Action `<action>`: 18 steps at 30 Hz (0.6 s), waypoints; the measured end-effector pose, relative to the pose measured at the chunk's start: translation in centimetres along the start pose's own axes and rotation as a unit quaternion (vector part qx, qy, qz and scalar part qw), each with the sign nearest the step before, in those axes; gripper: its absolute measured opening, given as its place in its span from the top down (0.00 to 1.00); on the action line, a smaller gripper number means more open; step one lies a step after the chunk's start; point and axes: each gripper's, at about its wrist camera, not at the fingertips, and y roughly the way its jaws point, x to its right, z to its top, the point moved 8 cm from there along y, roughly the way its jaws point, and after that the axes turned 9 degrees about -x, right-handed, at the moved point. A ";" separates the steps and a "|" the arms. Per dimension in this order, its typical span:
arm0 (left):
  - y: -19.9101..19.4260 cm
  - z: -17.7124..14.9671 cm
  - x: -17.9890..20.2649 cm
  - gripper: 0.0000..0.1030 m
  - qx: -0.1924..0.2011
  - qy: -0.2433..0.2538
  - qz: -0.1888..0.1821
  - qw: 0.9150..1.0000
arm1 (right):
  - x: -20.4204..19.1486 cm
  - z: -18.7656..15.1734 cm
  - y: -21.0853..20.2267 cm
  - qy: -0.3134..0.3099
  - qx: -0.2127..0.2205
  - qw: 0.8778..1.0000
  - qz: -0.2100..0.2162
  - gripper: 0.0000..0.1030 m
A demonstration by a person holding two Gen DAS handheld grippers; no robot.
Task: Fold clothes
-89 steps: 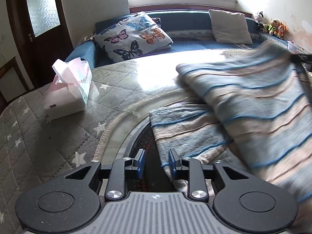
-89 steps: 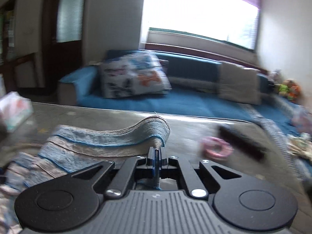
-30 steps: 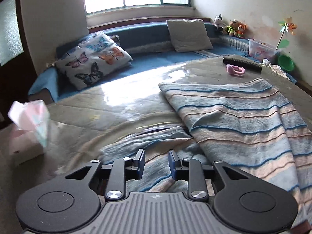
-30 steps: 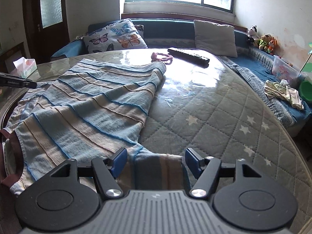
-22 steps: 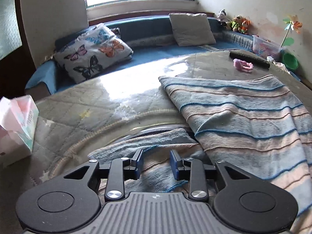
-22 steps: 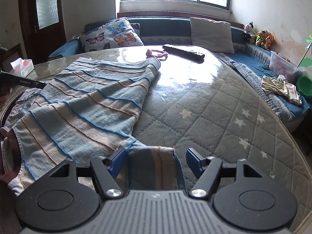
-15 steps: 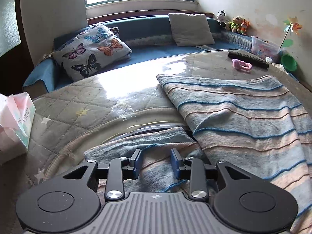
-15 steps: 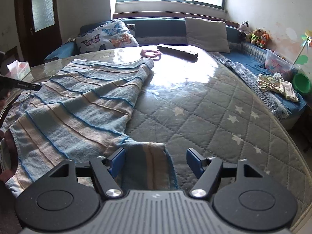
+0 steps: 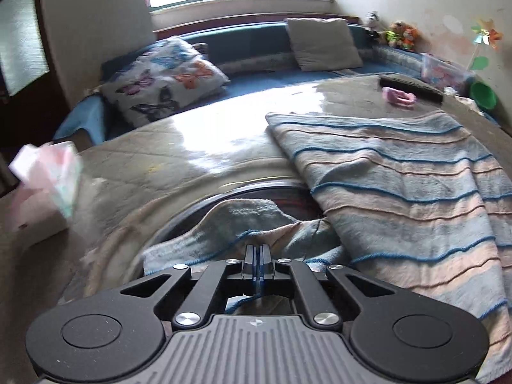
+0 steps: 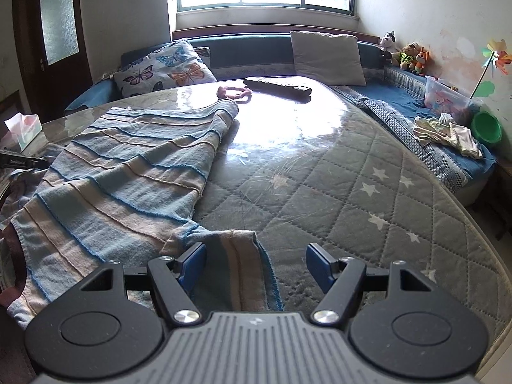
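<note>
A blue and beige striped garment (image 9: 400, 185) lies spread over the left part of the round table (image 10: 352, 192). Its near edge is bunched at the table's rim. My left gripper (image 9: 257, 252) is at that bunched edge. Its jaws are closing tight, pads together, with the blue-stitched hem pinched between them. In the right wrist view the garment (image 10: 121, 166) runs from far left to a folded corner near the front. My right gripper (image 10: 256, 259) stands open over that corner. The cloth lies beside its left finger (image 10: 192, 262) and no pad presses on it.
A tissue box (image 9: 48, 185) stands at the table's left. A black remote (image 10: 276, 87) and a pink hair tie (image 10: 233, 92) lie at the far side. A blue sofa with cushions (image 10: 326, 57) curves behind. Loose cloths (image 10: 448, 134) and a green bowl (image 10: 484, 126) sit at right.
My left gripper's jaws have gone from open above the bunched edge to shut on it. The right gripper stays open over the same corner.
</note>
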 end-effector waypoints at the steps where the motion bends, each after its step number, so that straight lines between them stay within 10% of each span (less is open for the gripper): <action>1: -0.5 -0.3 -0.5 0.99 0.002 -0.006 0.014 1.000 | 0.1 0.0 0.1 0.002 -0.001 1.000 0.000 0.32; 18: -13.8 -9.6 -9.4 0.99 0.028 -0.160 0.144 0.976 | 0.2 0.0 1.3 0.021 -0.006 0.999 0.045 0.46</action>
